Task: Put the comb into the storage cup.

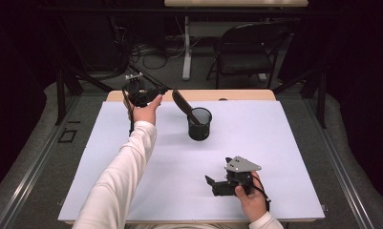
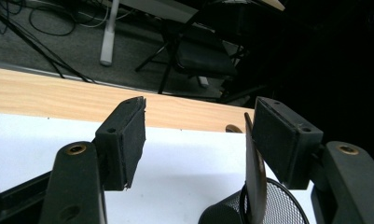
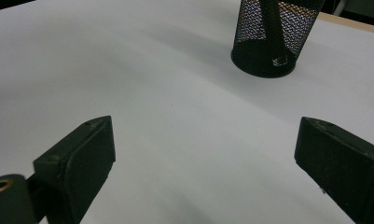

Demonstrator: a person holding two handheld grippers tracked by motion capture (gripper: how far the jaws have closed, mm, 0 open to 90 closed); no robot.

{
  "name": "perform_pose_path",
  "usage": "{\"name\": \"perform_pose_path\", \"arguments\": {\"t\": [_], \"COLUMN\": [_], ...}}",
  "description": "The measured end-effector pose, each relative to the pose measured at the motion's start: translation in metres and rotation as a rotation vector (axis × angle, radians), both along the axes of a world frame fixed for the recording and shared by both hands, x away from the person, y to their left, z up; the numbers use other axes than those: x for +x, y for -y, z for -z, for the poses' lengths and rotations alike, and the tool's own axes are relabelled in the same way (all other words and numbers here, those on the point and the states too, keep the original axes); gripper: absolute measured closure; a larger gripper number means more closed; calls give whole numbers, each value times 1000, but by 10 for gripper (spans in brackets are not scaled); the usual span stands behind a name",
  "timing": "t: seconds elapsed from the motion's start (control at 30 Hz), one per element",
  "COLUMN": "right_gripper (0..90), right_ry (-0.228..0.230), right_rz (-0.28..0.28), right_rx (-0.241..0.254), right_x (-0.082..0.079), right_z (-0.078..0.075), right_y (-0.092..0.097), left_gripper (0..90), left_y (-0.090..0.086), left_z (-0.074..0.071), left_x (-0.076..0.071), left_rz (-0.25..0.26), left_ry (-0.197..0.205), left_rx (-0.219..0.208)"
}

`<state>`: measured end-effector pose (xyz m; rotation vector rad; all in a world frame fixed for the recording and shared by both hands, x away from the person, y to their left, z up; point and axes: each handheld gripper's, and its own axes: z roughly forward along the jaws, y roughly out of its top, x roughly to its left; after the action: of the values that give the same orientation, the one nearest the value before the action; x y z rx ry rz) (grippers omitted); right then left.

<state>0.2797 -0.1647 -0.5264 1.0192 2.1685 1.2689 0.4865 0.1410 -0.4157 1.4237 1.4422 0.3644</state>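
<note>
- Mesh cup (image 1: 199,124) with the dark flat thing (image 1: 181,101) sticking out toward 11 o'clock blocks the table (image 1: 275,143) center.
- Wide open white sheet from 3 to 9 o'clock.

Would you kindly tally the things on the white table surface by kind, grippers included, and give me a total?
Black mesh cup: 1
Dark flat utensil standing tilted in the cup: 1
Handheld grippers: 2, the left gripper beside the utensil's upper end with jaws apart, and the right gripper low over the white sheet with jaws apart
Total: 4
</note>
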Motion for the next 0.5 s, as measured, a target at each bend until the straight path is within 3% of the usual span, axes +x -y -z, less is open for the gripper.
{"name": "perform_pose_path", "arguments": {"t": [0.33,0.5], "right_gripper": [48,48], "right_ry": [-2,-2], "right_rz": [1,0], "right_rx": [-4,-5], "right_x": [0,0], "right_z": [0,0], "right_y": [0,0], "left_gripper": [351,301], "left_y": [-7,-10], "left_z": [3,3], "left_x": [1,-1], "left_rz": [16,34], "left_ry": [-24,-34], "left_rx": [15,-28]}}
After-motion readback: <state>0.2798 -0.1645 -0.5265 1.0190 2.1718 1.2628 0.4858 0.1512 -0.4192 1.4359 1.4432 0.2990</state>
